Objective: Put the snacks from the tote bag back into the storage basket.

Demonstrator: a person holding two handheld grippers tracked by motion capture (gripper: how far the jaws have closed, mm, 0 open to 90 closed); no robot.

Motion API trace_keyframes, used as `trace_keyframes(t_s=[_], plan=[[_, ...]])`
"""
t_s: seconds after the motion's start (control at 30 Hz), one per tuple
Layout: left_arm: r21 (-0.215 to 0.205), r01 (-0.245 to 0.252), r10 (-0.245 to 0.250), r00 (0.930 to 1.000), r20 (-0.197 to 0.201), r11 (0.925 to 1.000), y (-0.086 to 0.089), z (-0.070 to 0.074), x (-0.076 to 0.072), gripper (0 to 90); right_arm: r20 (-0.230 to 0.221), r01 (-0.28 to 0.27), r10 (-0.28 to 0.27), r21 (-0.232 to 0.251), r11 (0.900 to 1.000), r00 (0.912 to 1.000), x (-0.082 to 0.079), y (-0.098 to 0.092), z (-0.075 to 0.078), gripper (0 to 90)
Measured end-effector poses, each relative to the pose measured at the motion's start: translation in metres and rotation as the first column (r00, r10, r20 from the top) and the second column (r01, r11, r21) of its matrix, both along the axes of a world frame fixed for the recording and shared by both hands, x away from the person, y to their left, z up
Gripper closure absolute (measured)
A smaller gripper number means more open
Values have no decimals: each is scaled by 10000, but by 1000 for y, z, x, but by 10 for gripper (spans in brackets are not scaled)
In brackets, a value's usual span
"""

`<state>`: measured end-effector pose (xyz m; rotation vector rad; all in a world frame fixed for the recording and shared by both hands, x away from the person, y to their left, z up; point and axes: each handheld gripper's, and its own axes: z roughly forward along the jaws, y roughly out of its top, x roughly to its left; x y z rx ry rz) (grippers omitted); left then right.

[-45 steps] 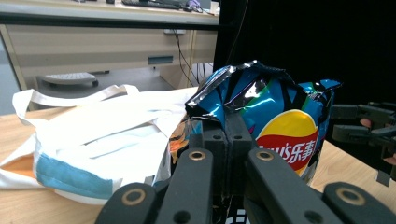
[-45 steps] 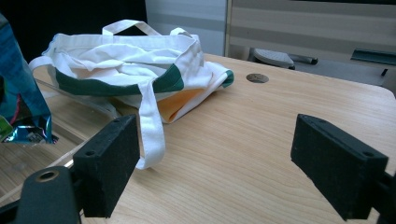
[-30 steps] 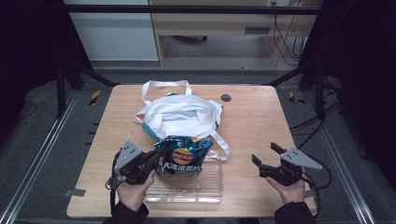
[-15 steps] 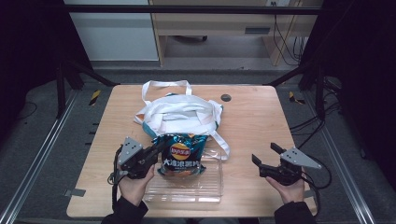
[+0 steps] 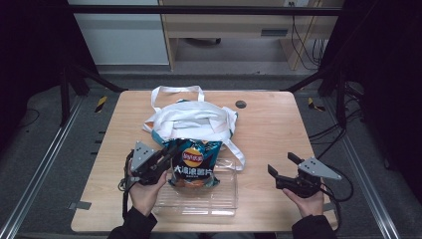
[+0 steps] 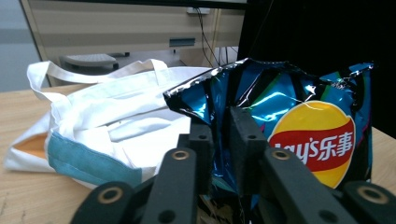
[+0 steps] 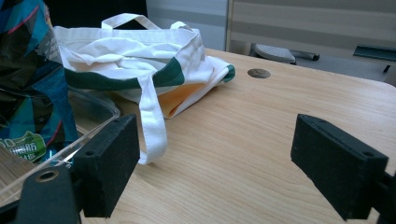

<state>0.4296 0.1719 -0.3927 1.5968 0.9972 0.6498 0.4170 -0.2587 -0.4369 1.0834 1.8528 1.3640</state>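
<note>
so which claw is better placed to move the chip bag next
Left: the left claw is already at the chip bag, its jaws just easing open with the foil between them. The right claw waits open, apart, over bare table.

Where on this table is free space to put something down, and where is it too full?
Free: the bare wood between the clear tray, the tote bag and the right gripper; also the far right corner past the small hole. Crowded: near left, where the left gripper meets the chip bag.
</note>
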Motion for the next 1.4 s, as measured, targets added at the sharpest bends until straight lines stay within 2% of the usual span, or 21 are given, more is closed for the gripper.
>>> trace_keyframes(t_s=[0.27, 0.57, 0.73, 1.0, 1.4], plan=[[246, -4, -3, 9995, 301, 9997, -2, -1, 4, 563, -46, 2, -2, 15, 10000, 10000, 0, 1, 0, 157], [232, -39, 30, 9993, 361, 9997, 1, -1, 8, 429, -37, 25, -25, 2, 10000, 10000, 1, 0, 0, 157], [184, 161, -166, 9994, 312, 9997, 1, 0, 6, 386, -35, 21, -21, -2, 10000, 10000, 0, 0, 0, 157], [413, 421, -432, 9987, 267, 9983, 1, 2, 0, 314, -8, 51, -51, 54, 10000, 10000, 0, 0, 0, 157], [462, 379, -392, 9989, 276, 9982, 8, 9, -10, 276, 21, 43, -43, 72, 10000, 10000, -1, 0, 0, 157]])
